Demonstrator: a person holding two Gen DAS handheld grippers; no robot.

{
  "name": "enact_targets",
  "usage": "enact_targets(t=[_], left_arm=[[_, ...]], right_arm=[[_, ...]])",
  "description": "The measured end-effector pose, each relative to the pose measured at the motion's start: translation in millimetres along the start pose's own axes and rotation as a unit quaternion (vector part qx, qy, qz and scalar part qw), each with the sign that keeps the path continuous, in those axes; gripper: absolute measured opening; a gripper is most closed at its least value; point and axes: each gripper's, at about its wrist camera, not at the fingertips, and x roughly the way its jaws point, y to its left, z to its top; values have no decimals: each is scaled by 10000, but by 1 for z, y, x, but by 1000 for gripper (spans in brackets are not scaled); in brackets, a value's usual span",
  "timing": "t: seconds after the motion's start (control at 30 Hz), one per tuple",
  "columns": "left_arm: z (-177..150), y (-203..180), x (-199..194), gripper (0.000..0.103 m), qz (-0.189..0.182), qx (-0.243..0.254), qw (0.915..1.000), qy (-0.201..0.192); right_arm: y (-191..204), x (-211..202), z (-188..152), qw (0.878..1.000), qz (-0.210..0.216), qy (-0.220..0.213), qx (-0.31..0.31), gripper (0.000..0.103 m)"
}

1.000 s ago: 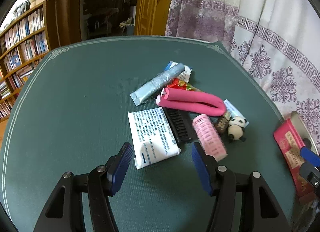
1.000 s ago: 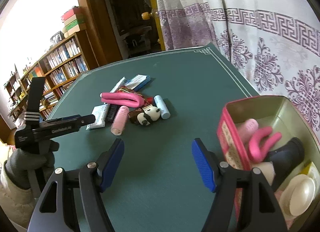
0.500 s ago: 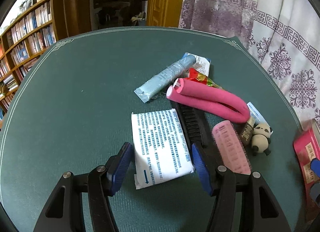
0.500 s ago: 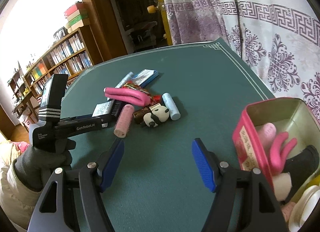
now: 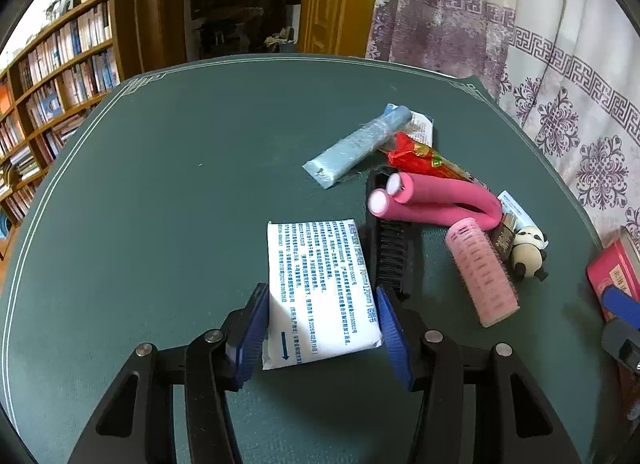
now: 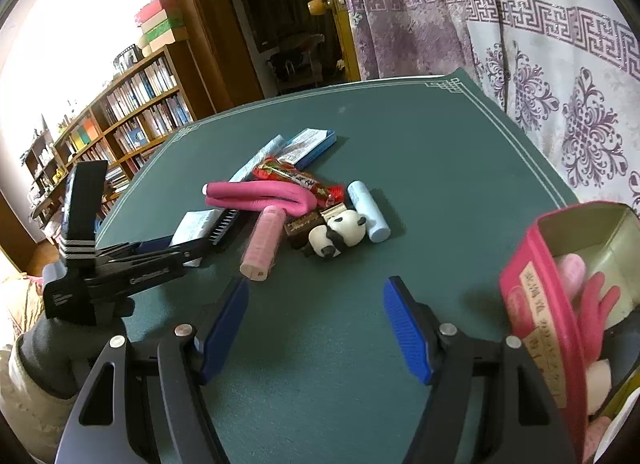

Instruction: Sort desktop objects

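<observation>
- Left gripper [image 5: 322,328] now down around the white packet [image 5: 320,288], jaws closing, pads just at its edges, not clearly clamped yet.
- Packet flat on the table, touching the black brush [image 5: 390,252].
- Right gripper [image 6: 316,324] spread wide, empty, left of the pink tin [image 6: 532,304], probably the packet's destination.

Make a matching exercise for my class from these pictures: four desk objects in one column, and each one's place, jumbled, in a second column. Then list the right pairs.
Objects
1. white packet
2. panda figure
3. black brush
4. pink glove

Places
A. inside the pink tin
B. partly under the bent pink foam roller
C. between the closing pads of the left tool
D. beside the pale blue cylinder

Pairs: 1-C, 2-D, 3-B, 4-A
</observation>
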Motion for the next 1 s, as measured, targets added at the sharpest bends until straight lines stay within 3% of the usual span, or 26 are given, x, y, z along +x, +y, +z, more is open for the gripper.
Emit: enact_targets(t=[0.47,0.9,1.0], left_arm=[[-7,-2,-14,53,-223,-137,9996,-62],[-39,1,-41,54,-105,-138,9998,-35],[-47,1,-47,63,-233,-179,9996,-13]], right_arm=[[14,1,1,10000,25,47,20,74],[36,-52,-18,9995,58,-291,-136,74],[39,-65,-25,9992,67,-363,-178,76]])
